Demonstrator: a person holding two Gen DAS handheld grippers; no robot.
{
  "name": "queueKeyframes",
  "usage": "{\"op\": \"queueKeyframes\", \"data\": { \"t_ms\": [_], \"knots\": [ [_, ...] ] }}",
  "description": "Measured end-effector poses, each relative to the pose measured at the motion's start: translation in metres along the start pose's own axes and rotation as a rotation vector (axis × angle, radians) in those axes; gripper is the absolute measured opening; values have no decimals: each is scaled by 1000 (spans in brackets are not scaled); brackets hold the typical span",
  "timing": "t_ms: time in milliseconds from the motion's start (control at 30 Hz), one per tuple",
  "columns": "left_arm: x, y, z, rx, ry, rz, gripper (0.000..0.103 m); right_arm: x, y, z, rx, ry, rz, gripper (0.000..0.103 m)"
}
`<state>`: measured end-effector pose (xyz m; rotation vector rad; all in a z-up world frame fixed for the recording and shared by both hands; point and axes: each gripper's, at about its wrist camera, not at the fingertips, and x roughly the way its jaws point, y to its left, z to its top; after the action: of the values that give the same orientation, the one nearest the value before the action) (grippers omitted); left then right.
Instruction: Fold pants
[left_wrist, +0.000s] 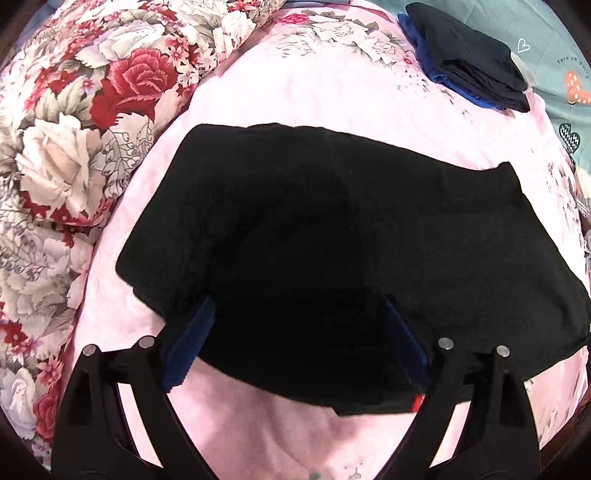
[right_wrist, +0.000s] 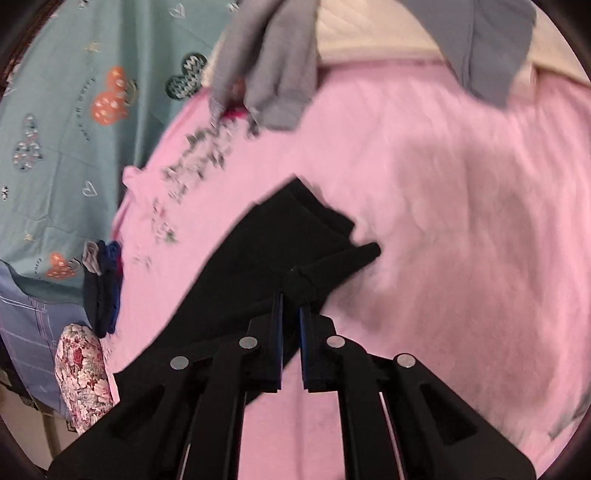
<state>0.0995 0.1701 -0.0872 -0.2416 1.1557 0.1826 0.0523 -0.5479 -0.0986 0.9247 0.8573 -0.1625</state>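
Note:
The black pants (left_wrist: 332, 236) lie spread across the pink bed sheet (left_wrist: 295, 96) in the left wrist view. My left gripper (left_wrist: 295, 325) is open, its blue pads on either side of the pants' near edge, with the cloth lying between the fingers. In the right wrist view my right gripper (right_wrist: 291, 295) is shut on a fold of the black pants (right_wrist: 280, 240), which trail off to the lower left over the pink sheet (right_wrist: 443, 184).
A folded stack of dark and blue clothes (left_wrist: 469, 62) lies at the far right of the bed. A flowered quilt (left_wrist: 74, 140) is bunched along the left. Grey garments (right_wrist: 273, 62) lie at the far edge, next to a teal sheet (right_wrist: 74, 110).

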Motion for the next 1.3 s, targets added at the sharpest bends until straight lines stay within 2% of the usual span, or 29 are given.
{"op": "queueKeyframes", "data": {
  "t_ms": [67, 100, 133, 367, 400, 467, 500, 567, 600, 700, 767, 833, 867, 900, 933, 1000, 1067, 1200, 1233, 1300],
  "knots": [
    [-4, 1, -1, -6, -6, -9, 91, -6, 10, 0, -24, -8, 47, 36],
    [-6, 3, -3, -10, -7, -14, 91, -10, 15, 1, -36, -15, 81, 54],
    [-7, 5, -4, -14, -5, -17, 91, -13, 19, 2, -47, -19, 88, 59],
    [-12, 10, -7, -18, -12, -15, 91, -29, 40, -6, -201, -38, -104, 59],
    [-12, 11, -7, -18, -10, -14, 91, -33, 37, -6, -204, -48, -113, 59],
    [-10, 11, -6, -21, -6, -10, 91, -47, 23, -5, -167, -61, -71, 59],
    [-9, 10, -5, -20, -5, -8, 91, -53, 16, -2, -146, -87, -83, 59],
    [-7, 7, -4, -12, -3, -2, 91, -55, 15, 6, -171, -148, -214, 59],
    [-6, 5, -3, -7, -1, -3, 91, -50, 20, 10, -198, -155, -249, 59],
    [-8, 1, -3, 7, -7, -19, 91, -27, 47, 21, -312, -140, -244, 59],
    [-12, -1, -5, 17, -26, -11, 91, -7, 67, 25, -407, -132, -285, 60],
    [-13, -2, -9, 36, -32, -3, 91, 21, 81, 26, -484, -68, -306, 61],
    [-12, -3, -12, 44, -34, 1, 91, 32, 84, 25, -507, -36, -324, 59],
    [-11, -3, -14, 52, -34, 3, 91, 41, 85, 24, -530, -18, -356, 45],
    [-8, -4, -16, 57, -32, 5, 91, 52, 86, 21, -568, -2, -426, 29],
    [-4, -4, -17, 65, -29, 12, 91, 56, 86, 18, -591, -2, -446, 26],
    [1, -5, -17, 73, -31, 27, 91, 42, 91, 19, -573, -51, -430, 7],
    [8, -3, -15, 77, -39, 71, 91, 7, 117, 21, -606, -204, -389, 7],
    [8, -3, -16, 73, -38, 74, 91, 10, 121, 23, -621, -219, -398, 7],
    [7, -4, -16, 77, -45, 81, 91, 30, 118, 29, -614, -183, -424, 7]
  ]
}}
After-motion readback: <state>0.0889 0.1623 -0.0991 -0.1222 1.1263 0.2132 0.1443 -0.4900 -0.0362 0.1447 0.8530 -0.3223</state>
